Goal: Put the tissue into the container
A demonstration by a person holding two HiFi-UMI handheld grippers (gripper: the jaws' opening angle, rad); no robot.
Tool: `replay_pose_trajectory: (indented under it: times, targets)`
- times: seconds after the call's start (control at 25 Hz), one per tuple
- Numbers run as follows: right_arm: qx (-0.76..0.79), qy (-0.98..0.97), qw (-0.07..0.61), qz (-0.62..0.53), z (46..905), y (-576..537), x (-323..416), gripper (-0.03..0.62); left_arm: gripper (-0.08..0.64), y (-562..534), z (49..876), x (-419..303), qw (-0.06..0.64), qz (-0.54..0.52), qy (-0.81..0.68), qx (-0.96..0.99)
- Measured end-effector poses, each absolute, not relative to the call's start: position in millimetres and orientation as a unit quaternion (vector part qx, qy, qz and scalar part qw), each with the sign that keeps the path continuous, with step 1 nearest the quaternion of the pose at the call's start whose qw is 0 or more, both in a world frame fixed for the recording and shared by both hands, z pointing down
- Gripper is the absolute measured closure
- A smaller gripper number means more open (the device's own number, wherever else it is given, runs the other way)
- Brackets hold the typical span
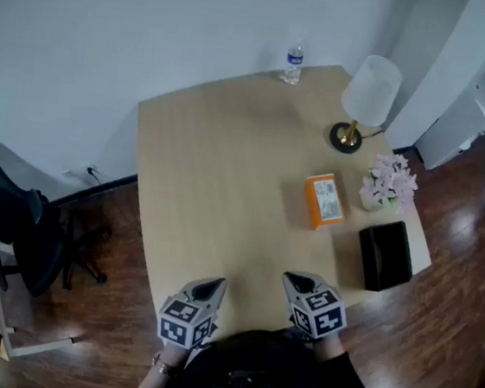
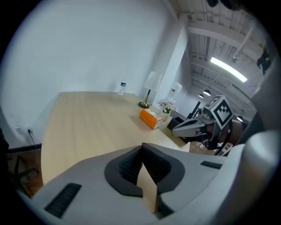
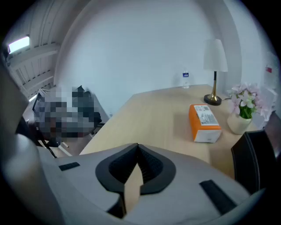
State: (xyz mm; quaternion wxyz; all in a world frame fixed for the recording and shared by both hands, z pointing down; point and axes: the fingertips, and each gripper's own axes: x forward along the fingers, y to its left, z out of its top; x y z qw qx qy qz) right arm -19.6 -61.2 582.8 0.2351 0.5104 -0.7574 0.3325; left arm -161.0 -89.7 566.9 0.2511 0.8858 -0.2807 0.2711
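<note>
An orange tissue box (image 1: 324, 200) lies right of the middle of the light wooden table (image 1: 218, 177). It also shows in the right gripper view (image 3: 204, 123) and the left gripper view (image 2: 150, 117). The black container (image 1: 385, 255) stands at the table's right edge, close to the box (image 3: 258, 156). My left gripper (image 1: 212, 286) and right gripper (image 1: 297, 282) hover side by side over the near edge, well short of the box. Both are shut, jaws meeting at the tips with nothing between them (image 2: 142, 150) (image 3: 137, 148).
A vase of pale pink flowers (image 1: 389, 184) stands beside the box and container. A white-shaded lamp (image 1: 364, 98) and a water bottle (image 1: 293, 64) are at the far edge. A black office chair (image 1: 21, 229) stands on the floor to the left.
</note>
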Motion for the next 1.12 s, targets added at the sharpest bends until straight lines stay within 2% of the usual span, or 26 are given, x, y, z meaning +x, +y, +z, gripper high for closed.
replay_pose_trajectory:
  times: [0.16, 0.2, 0.4, 0.56, 0.84, 1.12]
  targets:
    - [0.550, -0.738, 0.236, 0.310, 573, -95, 25, 0.582, 0.557, -103, 553, -134, 0.249, 0.267, -0.274, 0.890]
    - [0.560, -0.734, 0.235, 0.305, 571, -105, 37, 0.540, 0.557, -106, 550, -128, 0.245, 0.269, -0.273, 0.891]
    - [0.603, -0.711, 0.224, 0.282, 567, -159, 88, 0.221, 0.557, -110, 554, -106, 0.248, 0.283, -0.264, 0.888]
    - [0.630, -0.689, 0.231, 0.273, 577, -195, 123, 0.107, 0.557, -110, 560, -101, 0.262, 0.293, -0.267, 0.880]
    - [0.628, -0.664, 0.259, 0.313, 629, -235, 166, 0.077, 0.557, -121, 573, -101, 0.278, 0.312, -0.297, 0.858]
    - [0.601, -0.649, 0.294, 0.363, 677, -252, 166, 0.075, 0.557, -127, 583, -93, 0.290, 0.324, -0.303, 0.848]
